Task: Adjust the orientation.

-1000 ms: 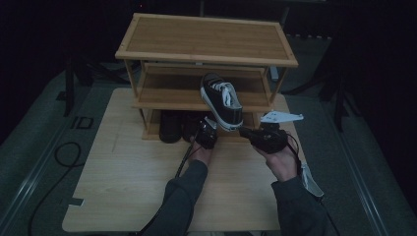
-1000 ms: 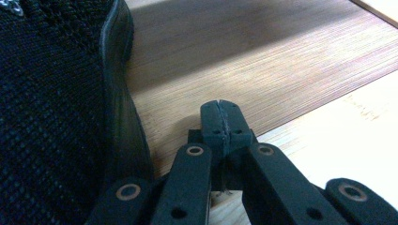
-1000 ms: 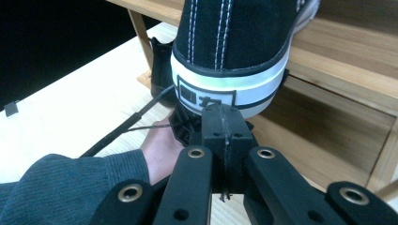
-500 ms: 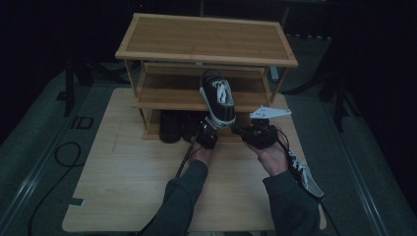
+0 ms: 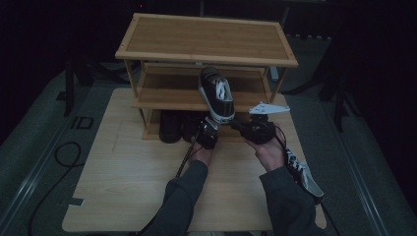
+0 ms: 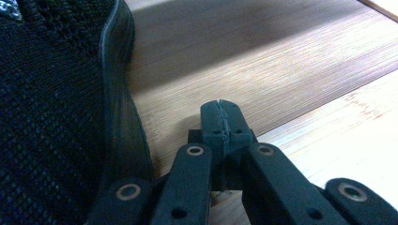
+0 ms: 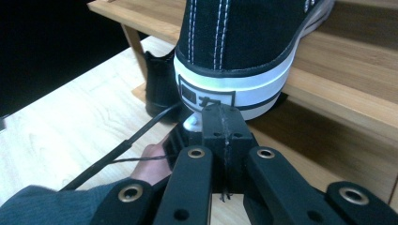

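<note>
A black canvas sneaker (image 5: 216, 93) with a white sole lies on the middle shelf of a wooden shoe rack (image 5: 206, 37), its heel jutting over the front edge. My right gripper (image 5: 236, 125) is shut and empty. In the right gripper view its tips (image 7: 223, 121) sit right at the sneaker's white heel band (image 7: 234, 93). My left gripper (image 5: 211, 127) is below the heel, shut and empty. In the left gripper view its tips (image 6: 220, 117) hover over the wooden bottom board beside a black knit shoe (image 6: 47, 117).
Dark shoes (image 5: 172, 125) stand on the rack's bottom level. Another sneaker (image 5: 302, 172) lies on the wooden table (image 5: 123, 187) by the person's right forearm. A cable (image 7: 122, 145) trails from the left gripper. Dark floor surrounds the table.
My right gripper has moved left, up to the sneaker's heel. The sneaker has shifted slightly back and left on the shelf. The left gripper has stayed put.
</note>
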The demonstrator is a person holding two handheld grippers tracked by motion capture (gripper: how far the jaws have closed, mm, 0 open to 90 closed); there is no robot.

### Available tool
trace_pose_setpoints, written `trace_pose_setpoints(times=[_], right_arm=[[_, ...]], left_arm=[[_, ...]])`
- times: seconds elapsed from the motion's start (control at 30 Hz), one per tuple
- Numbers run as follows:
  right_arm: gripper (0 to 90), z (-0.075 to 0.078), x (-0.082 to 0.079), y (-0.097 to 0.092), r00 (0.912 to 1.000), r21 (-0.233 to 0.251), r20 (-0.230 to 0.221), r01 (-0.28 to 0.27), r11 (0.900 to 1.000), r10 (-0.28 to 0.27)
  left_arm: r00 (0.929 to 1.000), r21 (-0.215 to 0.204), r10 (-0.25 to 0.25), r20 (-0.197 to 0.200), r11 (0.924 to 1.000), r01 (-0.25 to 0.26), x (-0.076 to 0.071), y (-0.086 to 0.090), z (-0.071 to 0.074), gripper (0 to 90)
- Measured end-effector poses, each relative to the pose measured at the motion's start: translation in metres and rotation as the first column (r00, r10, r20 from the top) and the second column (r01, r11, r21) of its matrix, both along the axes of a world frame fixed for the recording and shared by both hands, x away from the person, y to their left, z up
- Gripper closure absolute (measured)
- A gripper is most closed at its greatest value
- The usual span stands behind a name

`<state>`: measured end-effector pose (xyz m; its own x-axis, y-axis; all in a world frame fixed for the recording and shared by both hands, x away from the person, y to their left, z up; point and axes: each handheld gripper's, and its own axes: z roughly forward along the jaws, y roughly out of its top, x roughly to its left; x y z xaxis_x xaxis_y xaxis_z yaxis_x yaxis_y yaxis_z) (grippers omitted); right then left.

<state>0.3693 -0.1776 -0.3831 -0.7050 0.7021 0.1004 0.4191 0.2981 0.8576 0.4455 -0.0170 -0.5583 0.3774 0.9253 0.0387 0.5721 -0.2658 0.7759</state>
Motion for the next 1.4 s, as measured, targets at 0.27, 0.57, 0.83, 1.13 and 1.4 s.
trace_pose_setpoints(times=[0.27, 0.57, 0.83, 1.13, 1.4], right_arm=[[90.0, -0.004, 0.01, 0.006, 0.9999, 0.015, -0.015, 0.004, 0.9999, -0.003], [90.0, 0.0, 0.017, 0.024, 1.0, -0.002, 0.01, -0.001, 1.0, 0.001], [90.0, 0.0, 0.021, 0.039, 0.9995, -0.022, 0.025, -0.017, 0.9996, 0.017], [90.0, -0.004, 0.026, 0.039, 0.9999, -0.003, 0.013, -0.01, 0.9999, 0.01], [90.0, -0.004, 0.031, 0.036, 0.9999, 0.01, 0.004, -0.011, 0.9999, 0.011]], left_arm=[[1.0, 0.016, -0.005, -0.003, 0.9999, 0.005, 0.0, 0.0, 0.0, 90.0], [1.0, 0.001, 0.0, 0.001, 1.0, 0.0, 0.0, 0.0, 0.0, 90.0], [1.0, 0.001, -0.002, 0.0, 1.0, 0.002, 0.0, 0.0, 0.0, 90.0], [1.0, 0.001, 0.001, 0.0, 1.0, -0.001, 0.0, 0.0, 0.0, 90.0], [1.0, 0.002, 0.0, 0.001, 1.0, 0.0, 0.0, 0.0, 0.0, 90.0]])
